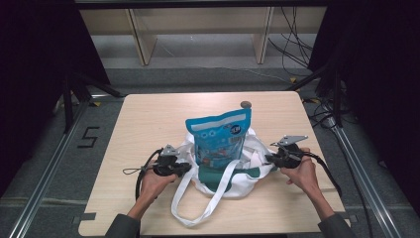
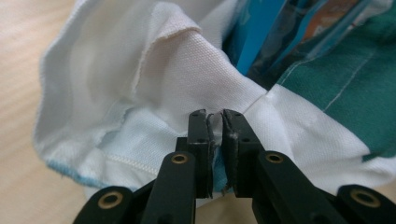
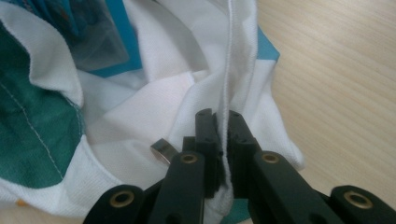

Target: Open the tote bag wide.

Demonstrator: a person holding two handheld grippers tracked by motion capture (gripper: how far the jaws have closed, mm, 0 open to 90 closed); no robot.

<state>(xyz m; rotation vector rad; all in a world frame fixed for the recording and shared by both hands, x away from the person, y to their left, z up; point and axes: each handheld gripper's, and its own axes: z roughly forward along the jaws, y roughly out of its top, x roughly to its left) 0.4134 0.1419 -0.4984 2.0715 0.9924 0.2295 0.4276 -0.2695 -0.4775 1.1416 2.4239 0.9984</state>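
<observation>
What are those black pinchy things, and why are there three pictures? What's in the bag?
The black pinchy things are grippers, tools a person squeezes by hand. The big picture comes from a camera above the table. It shows the left gripper and the right gripper, one in each hand.

The other two pictures come from little cameras riding on the grippers, looking along their black jaws. In the left gripper view the jaws are closed on the white cloth of the bag. In the right gripper view they are closed on the bag's edge too.

So the person is holding the bag at both sides. A blue packet stands up inside it. A small round thing lies behind it on the table; I cannot tell what it is.
</observation>
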